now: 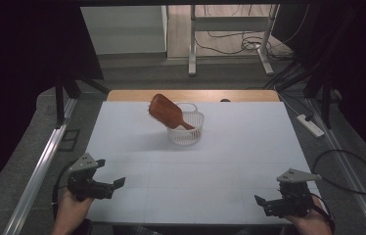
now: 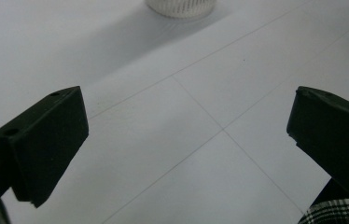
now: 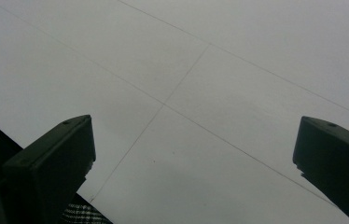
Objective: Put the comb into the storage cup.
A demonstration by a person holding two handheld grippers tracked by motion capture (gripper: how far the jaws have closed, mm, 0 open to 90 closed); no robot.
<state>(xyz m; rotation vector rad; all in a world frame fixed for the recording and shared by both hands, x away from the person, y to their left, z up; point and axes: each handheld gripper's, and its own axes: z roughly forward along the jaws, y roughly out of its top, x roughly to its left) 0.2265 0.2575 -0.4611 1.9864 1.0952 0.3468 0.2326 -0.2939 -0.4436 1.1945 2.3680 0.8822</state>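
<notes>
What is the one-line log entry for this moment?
left gripper: open, idle | right gripper: open, idle | hairbrush: leaning in basket | table

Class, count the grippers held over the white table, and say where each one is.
2. The left gripper is at the table's near left corner; the right gripper is at the near right corner.

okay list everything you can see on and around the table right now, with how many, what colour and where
Hairbrush: one, reddish-brown wood, leaning handle-down in the basket, head tilted out to the left.
Basket: one, white slatted, far centre of the table.
Table: one, white top with thin seams, wooden far edge.
Power strip: one, white, floor to the right.
Cables: several, dark, floor beyond the table.
Left gripper: one, black, near left corner, fingers apart, holding nothing.
Right gripper: one, black, near right corner, fingers apart, holding nothing.
</notes>
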